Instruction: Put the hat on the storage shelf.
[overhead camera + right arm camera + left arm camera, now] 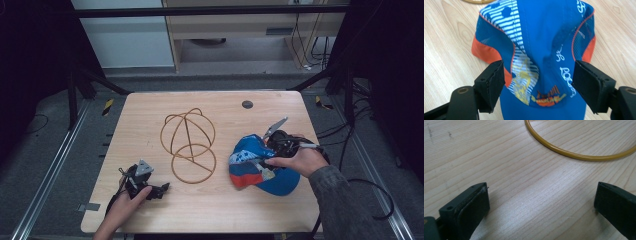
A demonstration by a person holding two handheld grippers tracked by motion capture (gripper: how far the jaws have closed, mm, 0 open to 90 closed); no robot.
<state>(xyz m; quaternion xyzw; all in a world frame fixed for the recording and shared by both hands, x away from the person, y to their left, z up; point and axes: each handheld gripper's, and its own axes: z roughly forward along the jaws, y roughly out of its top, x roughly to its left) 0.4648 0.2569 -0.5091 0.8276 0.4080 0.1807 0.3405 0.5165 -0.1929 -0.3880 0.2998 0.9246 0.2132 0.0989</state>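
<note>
On the wooden table (150, 107), toward four o'clock, lies the blue cap (260, 167), crumpled, probably about to be lifted toward the wire stand (188, 145) at the table's centre. That stand's rings sit bare, seemingly awaiting the cap. At the cap's two o'clock edge, the right hand (299, 161) reaches in, palm down, its right gripper (537, 82) straddling the crown with jaws apart, pads not pressing the fabric. At seven o'clock the left hand (131, 199) rests low; the left gripper (541, 202) gapes, released, over bare wood, pointing toward the stand.
</note>
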